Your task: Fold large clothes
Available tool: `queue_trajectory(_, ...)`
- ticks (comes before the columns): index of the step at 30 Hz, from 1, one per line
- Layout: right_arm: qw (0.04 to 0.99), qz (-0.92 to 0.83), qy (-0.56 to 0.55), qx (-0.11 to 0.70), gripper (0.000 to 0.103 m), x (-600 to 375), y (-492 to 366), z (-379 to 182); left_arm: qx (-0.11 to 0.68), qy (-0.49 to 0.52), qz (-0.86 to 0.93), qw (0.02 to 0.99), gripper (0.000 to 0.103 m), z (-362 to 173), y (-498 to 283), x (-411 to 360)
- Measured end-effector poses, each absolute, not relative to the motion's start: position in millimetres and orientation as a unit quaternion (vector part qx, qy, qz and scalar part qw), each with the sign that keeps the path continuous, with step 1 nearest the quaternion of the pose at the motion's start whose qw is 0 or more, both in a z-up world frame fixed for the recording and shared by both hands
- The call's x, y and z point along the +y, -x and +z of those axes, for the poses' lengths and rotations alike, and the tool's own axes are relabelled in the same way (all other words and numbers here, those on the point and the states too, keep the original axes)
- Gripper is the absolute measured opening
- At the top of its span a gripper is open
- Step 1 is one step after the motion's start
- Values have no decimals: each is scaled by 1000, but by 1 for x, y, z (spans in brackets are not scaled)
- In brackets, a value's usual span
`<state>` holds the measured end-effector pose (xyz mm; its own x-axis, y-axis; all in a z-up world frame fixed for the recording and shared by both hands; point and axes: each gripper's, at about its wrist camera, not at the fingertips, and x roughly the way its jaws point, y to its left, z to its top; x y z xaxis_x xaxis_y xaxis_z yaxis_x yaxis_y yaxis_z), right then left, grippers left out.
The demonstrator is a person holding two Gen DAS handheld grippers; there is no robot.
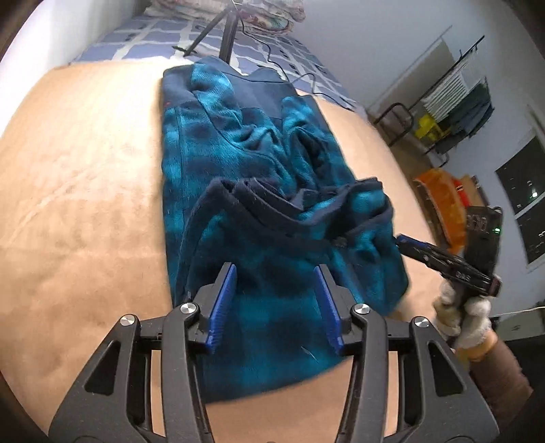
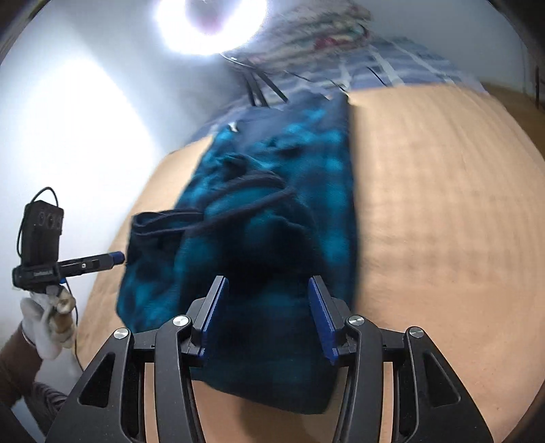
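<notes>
A teal and navy fleece garment [image 1: 259,177] lies lengthwise on a tan surface [image 1: 78,204], its sides folded in and a dark-edged hem bunched across its middle. My left gripper [image 1: 275,272] is open, its blue pads spread above the garment's near end. My right gripper [image 2: 267,284] is open too, spread above the near end of the same garment [image 2: 272,211]. The right gripper also shows in the left wrist view [image 1: 402,240], its tip beside the garment's right edge. The left gripper shows in the right wrist view [image 2: 117,256], its tip at the garment's left edge.
A black tripod [image 1: 221,30] and cable stand on a blue checked bedspread [image 1: 143,37] beyond the garment, with folded bedding behind. A clothes rack [image 1: 453,98] and orange items [image 1: 442,204] stand by the right wall. A bright lamp [image 2: 211,20] glares overhead.
</notes>
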<state>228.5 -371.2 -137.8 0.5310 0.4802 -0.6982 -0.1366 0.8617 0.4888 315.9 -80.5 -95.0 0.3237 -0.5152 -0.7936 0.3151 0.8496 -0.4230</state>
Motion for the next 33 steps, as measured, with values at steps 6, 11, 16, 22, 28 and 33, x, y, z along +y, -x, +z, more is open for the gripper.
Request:
queue_trajectory(6, 854, 181, -135, 469, 16, -351, -236, -136, 514, 77, -249, 817, 47, -103, -328, -94)
queue_trajectory(11, 875, 159, -137, 436, 27, -374, -224, -125, 508, 68, -246, 822, 47, -105, -332, -96)
queue_trajectory(16, 864, 160, -162, 450, 60, -378, -236, -141, 508, 69, -245, 823, 47, -106, -333, -95)
queue_trajectory(22, 858, 177, -158, 456, 12, -365, -238, -142, 499, 56, -248, 828, 47, -100, -333, -96)
queue_trajectory(28, 872, 118, -93, 466, 10, -371, -231, -143, 510, 48, -191, 837, 23, -130, -357, -93)
queue_trajectory(33, 869, 108, -56, 479, 14, -355, -237, -150, 515, 53, -189, 834, 23, -146, -362, -88)
